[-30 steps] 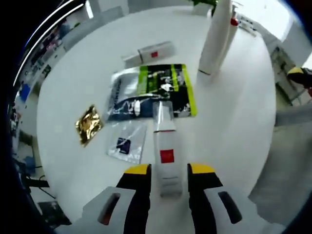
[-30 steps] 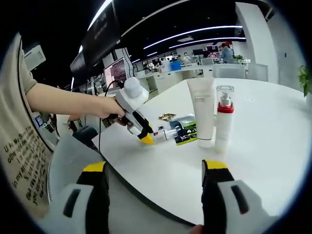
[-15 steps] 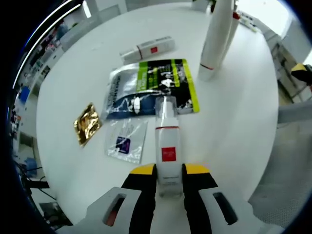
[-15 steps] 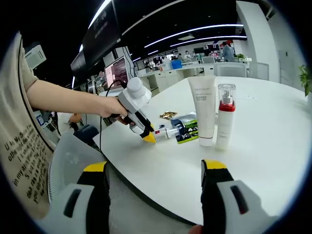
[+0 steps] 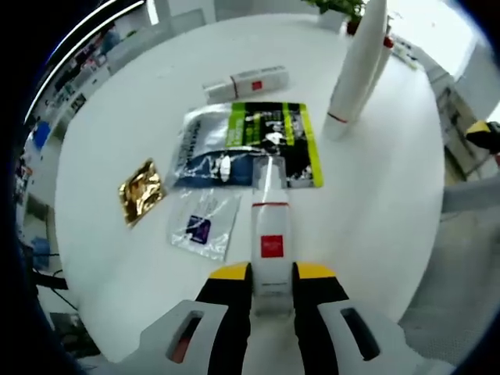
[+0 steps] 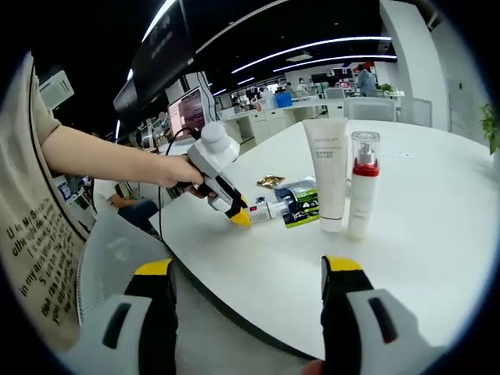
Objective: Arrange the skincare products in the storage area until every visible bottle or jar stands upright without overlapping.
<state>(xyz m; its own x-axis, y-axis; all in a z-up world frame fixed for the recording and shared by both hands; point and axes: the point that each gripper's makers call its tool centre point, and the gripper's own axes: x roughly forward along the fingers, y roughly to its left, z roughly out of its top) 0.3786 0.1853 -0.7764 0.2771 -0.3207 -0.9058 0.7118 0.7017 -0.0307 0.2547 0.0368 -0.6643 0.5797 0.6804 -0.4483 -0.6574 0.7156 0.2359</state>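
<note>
Left gripper pinches a lying bottle; right gripper waits spread.

On the round white table (image 5: 391, 195), the left gripper (image 5: 272, 275) clamps the base of a slim white bottle with a red label (image 5: 269, 234); it lies with its clear cap on a green-and-black sachet (image 5: 250, 144). Swinging it upright could drag the sachet or topple the tall white tube (image 6: 330, 176) and the red-collared pump bottle (image 6: 362, 187). The right gripper (image 6: 246, 273) hangs spread over the table's near edge, holding nothing.
</note>
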